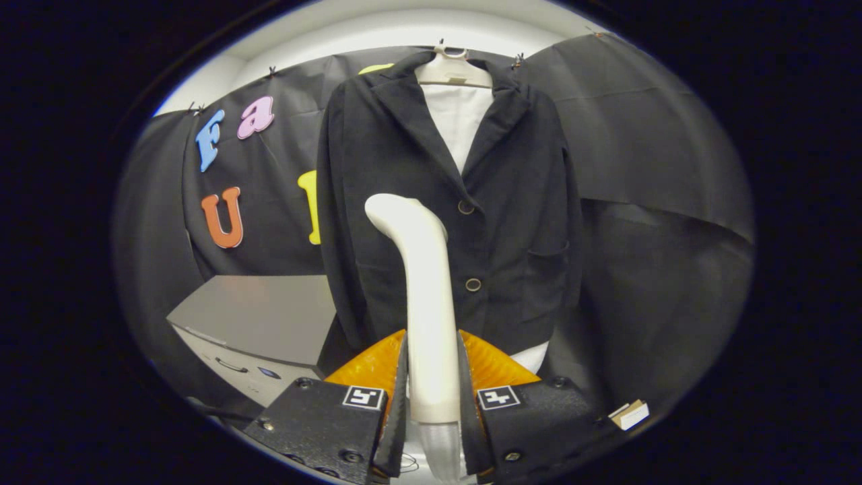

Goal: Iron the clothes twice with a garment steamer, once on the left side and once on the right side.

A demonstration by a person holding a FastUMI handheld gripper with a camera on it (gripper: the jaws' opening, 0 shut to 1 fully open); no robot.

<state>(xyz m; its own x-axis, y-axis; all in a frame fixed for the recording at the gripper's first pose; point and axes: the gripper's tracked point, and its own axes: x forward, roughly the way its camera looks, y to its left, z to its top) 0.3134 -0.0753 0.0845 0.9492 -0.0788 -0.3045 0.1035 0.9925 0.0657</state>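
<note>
I have the fingers (431, 394) clamped on the garment steamer (423, 296) handle, its head raised just before the hanging black jacket (512, 222) near the left-of-buttons panel; judging both passes not yet evidently done.

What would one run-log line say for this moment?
gripper: shut on steamer | steamer head: in front of jacket, contact unclear | jacket: on hanger

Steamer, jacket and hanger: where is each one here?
garment steamer (428, 316), gripper view, on its handle above the jaws clamping it.
black jacket (518, 202), gripper view, on its front panel.
hanger (455, 71), gripper view, on its shoulder bar.
</note>
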